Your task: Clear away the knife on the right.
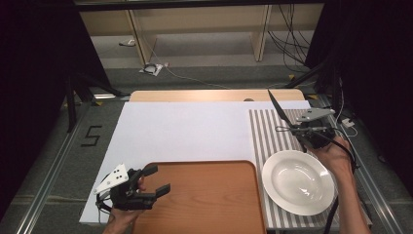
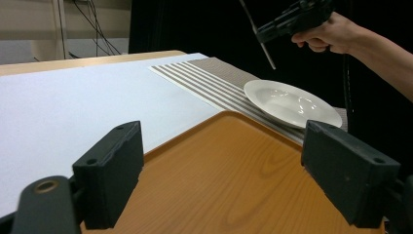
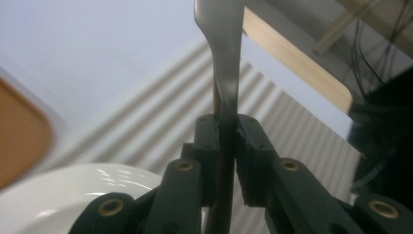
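My right gripper (image 1: 293, 129) hangs above the far edge of the white plate (image 1: 298, 181), shut on a slim metal piece of cutlery (image 1: 275, 105) that sticks up and away from it. In the right gripper view the jaws (image 3: 225, 127) pinch the silver handle (image 3: 223, 53), and its far end runs out of frame. The plate (image 3: 73, 195) lies below on a striped placemat (image 1: 268, 134). My left gripper (image 1: 158, 179) is open with nothing in it, low over the near left corner of the wooden tray (image 1: 204, 195). In the left gripper view the tray (image 2: 234, 146) lies under the wide-open gripper (image 2: 226, 180).
A white sheet (image 1: 185, 126) covers the table's middle, with the tabletop's wooden strip (image 1: 209, 95) at the far edge. Beyond the table, cables (image 1: 156, 68) lie on the floor. Black curtains stand at both sides. The plate (image 2: 290, 102) sits right of the tray.
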Tool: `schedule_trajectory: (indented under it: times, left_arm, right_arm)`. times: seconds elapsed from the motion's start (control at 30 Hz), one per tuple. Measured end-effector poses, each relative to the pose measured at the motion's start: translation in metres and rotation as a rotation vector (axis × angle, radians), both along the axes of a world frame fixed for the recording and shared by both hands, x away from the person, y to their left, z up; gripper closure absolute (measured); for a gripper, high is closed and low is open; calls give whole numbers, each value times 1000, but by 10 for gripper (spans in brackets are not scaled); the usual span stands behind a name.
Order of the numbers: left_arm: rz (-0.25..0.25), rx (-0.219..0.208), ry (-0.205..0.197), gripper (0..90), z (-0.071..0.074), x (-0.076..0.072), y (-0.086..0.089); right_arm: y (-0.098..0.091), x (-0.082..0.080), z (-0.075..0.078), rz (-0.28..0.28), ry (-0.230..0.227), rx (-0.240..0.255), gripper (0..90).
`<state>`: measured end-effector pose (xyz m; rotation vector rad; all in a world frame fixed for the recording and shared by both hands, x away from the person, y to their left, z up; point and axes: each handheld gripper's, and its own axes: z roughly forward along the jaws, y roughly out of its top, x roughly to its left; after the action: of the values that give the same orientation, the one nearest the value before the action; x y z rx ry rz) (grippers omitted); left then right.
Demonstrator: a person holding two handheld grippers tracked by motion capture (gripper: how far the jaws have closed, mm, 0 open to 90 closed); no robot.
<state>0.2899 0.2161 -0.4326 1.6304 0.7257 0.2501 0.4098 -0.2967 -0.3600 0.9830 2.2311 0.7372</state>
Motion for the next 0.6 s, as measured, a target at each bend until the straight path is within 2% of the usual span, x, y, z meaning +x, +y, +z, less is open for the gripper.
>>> schedule_trajectory:
  times: [0.03,0.07,0.1,0.13,0.2,0.23,0.33,0.37,0.5,0.6]
  left_arm:
    - [1,0,-1,156,0,0,0]
    - [3,-5,1,156,0,0,1]
    - [3,-5,1,156,0,0,1]
    - [2,-2,-2,156,1,0,0]
    - [1,-4,-8,156,2,-1,1]
    - [1,-5,-10,156,2,-2,1]
    - [-1,-12,-13,156,3,-2,2]
    - [-1,-12,-13,156,3,-2,2]
    - [-4,-11,-21,156,4,-3,2]
    - [-3,-12,-19,156,4,-3,2]
  right_arm:
    - [3,-11,3,13,-32,71,808]
    - [4,-14,4,33,-45,105,809]
    - [4,-14,4,33,-45,105,809]
    - [6,-16,5,49,-36,127,809]
    - [12,-22,6,57,-46,132,808]
    - [15,-26,7,71,-42,161,808]
    - [23,-40,9,95,-39,206,808]
    - [23,-40,9,95,-39,206,808]
    - [28,-54,12,114,-23,285,808]
    - [35,-65,14,145,-9,315,808]
